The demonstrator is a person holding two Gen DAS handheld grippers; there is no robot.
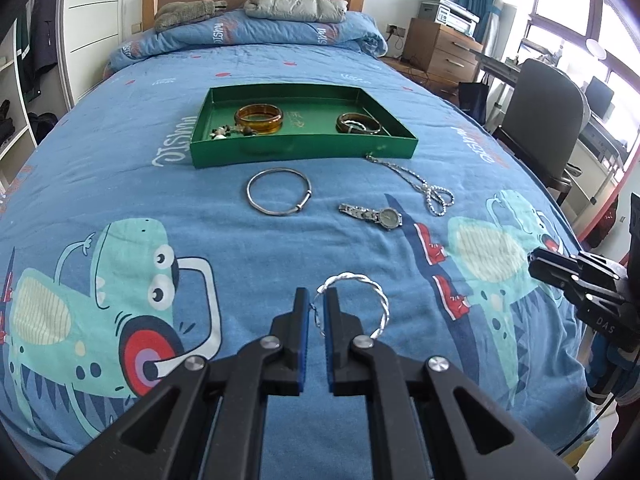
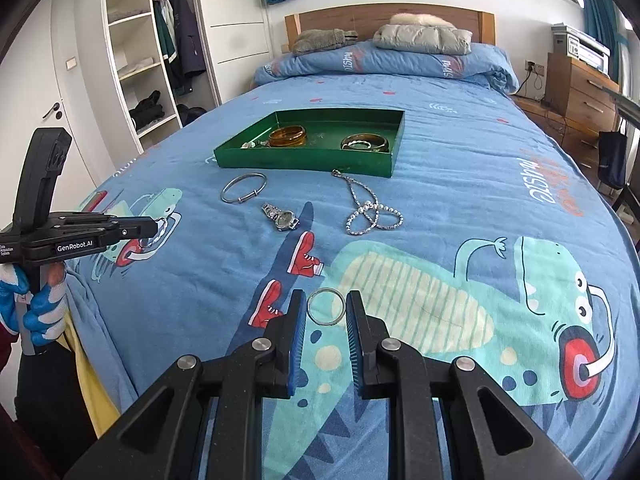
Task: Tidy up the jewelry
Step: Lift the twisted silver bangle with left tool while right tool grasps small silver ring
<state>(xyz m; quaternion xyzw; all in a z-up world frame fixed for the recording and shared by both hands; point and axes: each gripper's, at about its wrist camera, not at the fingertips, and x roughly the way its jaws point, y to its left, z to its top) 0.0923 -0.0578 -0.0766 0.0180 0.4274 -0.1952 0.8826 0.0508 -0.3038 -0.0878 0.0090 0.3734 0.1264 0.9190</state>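
My left gripper (image 1: pixel 317 300) is shut on a twisted silver bangle (image 1: pixel 374 294), gripping its left rim above the bed; it also shows in the right wrist view (image 2: pixel 154 228). My right gripper (image 2: pixel 326 307) is shut on a plain silver bangle (image 2: pixel 326 306), which spans the gap between its pads. A green tray (image 1: pixel 304 151) holds an amber bangle (image 1: pixel 259 118), a brown bangle (image 1: pixel 358 123) and a small beaded piece (image 1: pixel 224 132). On the bedspread lie a silver bangle (image 1: pixel 279 191), a watch (image 1: pixel 372 214) and a silver chain necklace (image 1: pixel 424 186).
Folded quilt and pillows (image 1: pixel 256 28) lie at the head of the bed. A wooden dresser (image 1: pixel 444 54) and desk chair (image 1: pixel 540 120) stand to the right, an open wardrobe (image 2: pixel 140 60) to the left. My right gripper shows at the right edge of the left wrist view (image 1: pixel 534 266).
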